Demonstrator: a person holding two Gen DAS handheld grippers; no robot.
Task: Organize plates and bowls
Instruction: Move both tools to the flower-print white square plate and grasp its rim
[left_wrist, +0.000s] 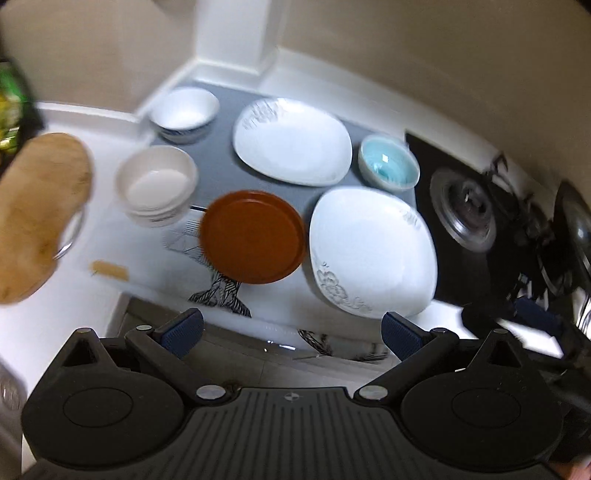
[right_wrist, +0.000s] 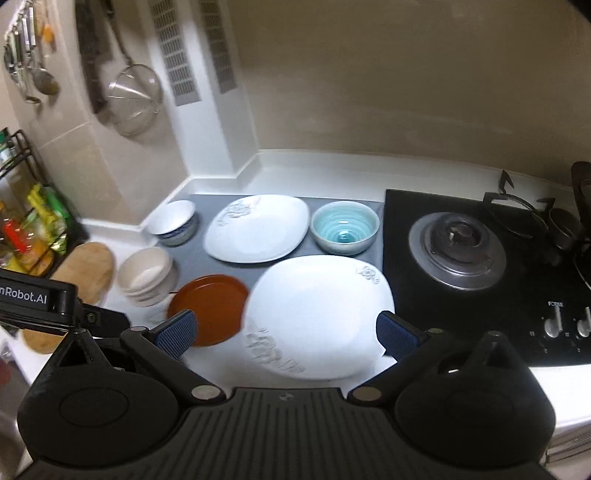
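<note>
Crockery: near white plate (right_wrist: 317, 314), brown plate (right_wrist: 208, 308), probably ceramic, rigid, slick, breakable; best pinched at rims. Left gripper (left_wrist: 291, 330) and right gripper (right_wrist: 286, 332) hung empty, jaws spread wide.

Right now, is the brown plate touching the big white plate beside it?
Cannot tell. In the left wrist view the brown plate meets the near white plate without visible gap; overlap or contact is unclear.

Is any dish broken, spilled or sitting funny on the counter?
Nothing looks broken or spilled. The near white plate does poke a little past the counter's front edge, and the brown plate touches or overlaps it. Both grippers, left and right, are open and empty.
</note>
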